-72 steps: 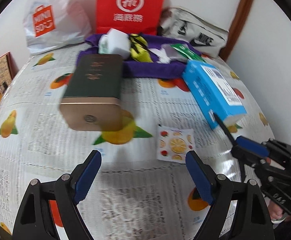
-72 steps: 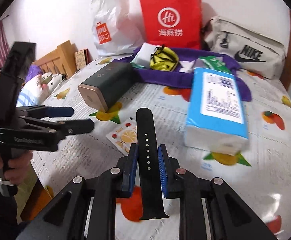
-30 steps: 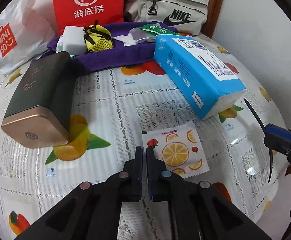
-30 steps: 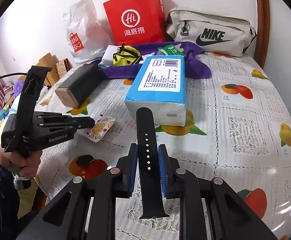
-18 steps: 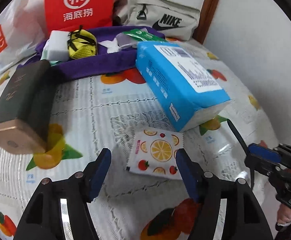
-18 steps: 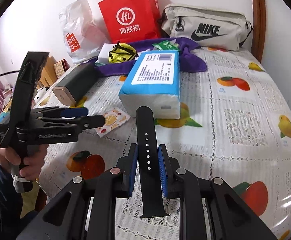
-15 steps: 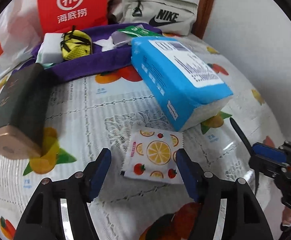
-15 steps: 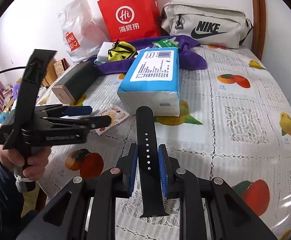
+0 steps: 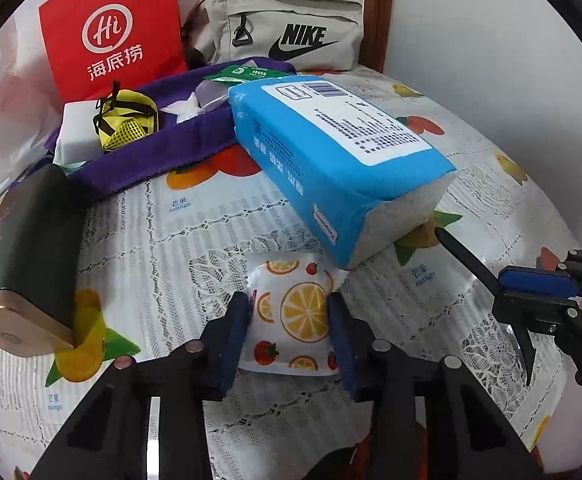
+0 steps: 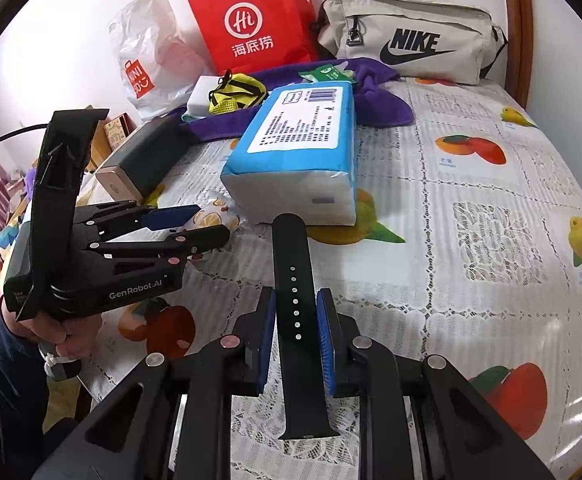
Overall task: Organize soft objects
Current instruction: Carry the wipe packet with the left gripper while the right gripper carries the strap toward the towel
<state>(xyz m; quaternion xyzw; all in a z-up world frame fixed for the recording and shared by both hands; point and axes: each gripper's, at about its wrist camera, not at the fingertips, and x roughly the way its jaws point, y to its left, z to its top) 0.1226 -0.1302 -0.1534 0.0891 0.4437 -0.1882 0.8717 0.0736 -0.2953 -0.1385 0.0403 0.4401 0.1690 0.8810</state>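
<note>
A small fruit-print packet point(image 9: 303, 312) lies on the fruit-patterned tablecloth point(image 9: 151, 240), just in front of a blue tissue pack point(image 9: 331, 152). My left gripper point(image 9: 289, 320) has the packet between its blue pads; the jaws are closing and press on its two side edges, so the packet bulges upward. In the right wrist view that gripper point(image 10: 207, 224) sits low at the left, held by a person's hand point(image 10: 71, 340). My right gripper point(image 10: 295, 328) is shut on a black watch strap point(image 10: 291, 256) that sticks out forward, above the cloth.
A dark green box with a gold end point(image 9: 23, 248) lies at the left. Behind are a purple cloth point(image 9: 163, 148) with a yellow mesh pouch point(image 9: 125, 128) and small packets, a red paper bag point(image 9: 111, 32), a beige Nike bag point(image 9: 291, 32) and a white plastic bag point(image 10: 147, 64).
The left gripper went from shut to wide open, moved forward over the fruit-print packet and has now closed in on its sides. The right gripper kept hold of the strap.
</note>
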